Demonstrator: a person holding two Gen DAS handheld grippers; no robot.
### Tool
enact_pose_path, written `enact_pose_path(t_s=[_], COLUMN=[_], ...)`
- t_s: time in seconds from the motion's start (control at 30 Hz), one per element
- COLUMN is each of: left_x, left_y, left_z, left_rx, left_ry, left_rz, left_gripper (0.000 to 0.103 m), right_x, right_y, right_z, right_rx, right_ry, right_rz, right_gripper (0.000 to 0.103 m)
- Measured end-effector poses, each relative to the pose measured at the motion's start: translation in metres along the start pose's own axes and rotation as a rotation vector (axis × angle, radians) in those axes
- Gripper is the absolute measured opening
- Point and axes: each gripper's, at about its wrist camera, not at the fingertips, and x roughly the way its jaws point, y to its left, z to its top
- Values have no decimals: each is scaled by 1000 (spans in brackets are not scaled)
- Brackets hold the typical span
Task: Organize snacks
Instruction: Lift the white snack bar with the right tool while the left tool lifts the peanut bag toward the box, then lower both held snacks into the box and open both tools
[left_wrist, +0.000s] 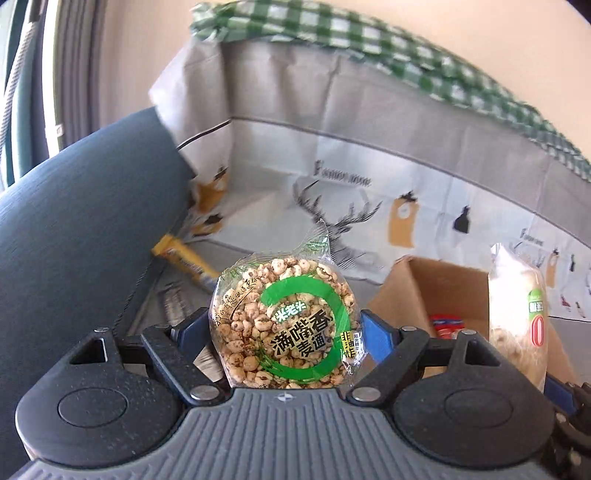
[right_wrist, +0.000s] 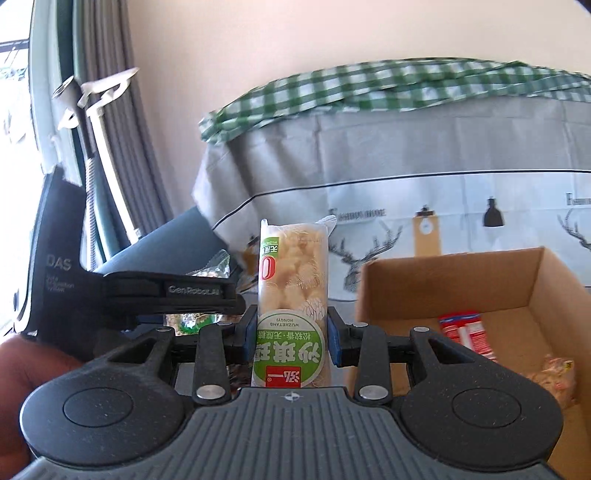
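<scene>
My left gripper (left_wrist: 286, 332) is shut on a round puffed-grain cake in clear wrap with a green ring label (left_wrist: 284, 325), held upright above the surface. My right gripper (right_wrist: 291, 332) is shut on a pale sachima bar with a green label (right_wrist: 291, 295), held upright; the bar also shows at the right of the left wrist view (left_wrist: 517, 317). An open cardboard box (right_wrist: 461, 291) lies right of both grippers, with a red packet (right_wrist: 465, 332) and a clear-wrapped snack (right_wrist: 554, 373) inside. The box also shows in the left wrist view (left_wrist: 436, 295). The left gripper's body (right_wrist: 166, 295) shows at the left of the right wrist view.
A yellow snack bar (left_wrist: 184, 258) lies beside a dark grey cushion (left_wrist: 81, 221) on the left. A deer-print grey cloth (left_wrist: 332, 147) hangs behind, with a green checked cloth (left_wrist: 369, 40) on top. Curtains and a window stand at far left (right_wrist: 110, 110).
</scene>
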Motion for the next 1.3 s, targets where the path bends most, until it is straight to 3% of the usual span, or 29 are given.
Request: enact_pose_path(t_s=[0.37, 0.8, 1.3], left_x=[-6, -9, -11], left_y=[-54, -112, -125], left_z=[-1, -16, -23], left_rx=[66, 171, 205], left_ry=[-92, -143, -165], left_rz=[-136, -260, -328], left_gripper=[88, 88, 88], right_x=[-22, -36, -41], right_y=[-51, -101, -121], right_z=[9, 8, 6], right_rx=[49, 145, 189], right_ry=[-62, -85, -90], right_rz=[-105, -262, -349], right_gripper=[38, 38, 38])
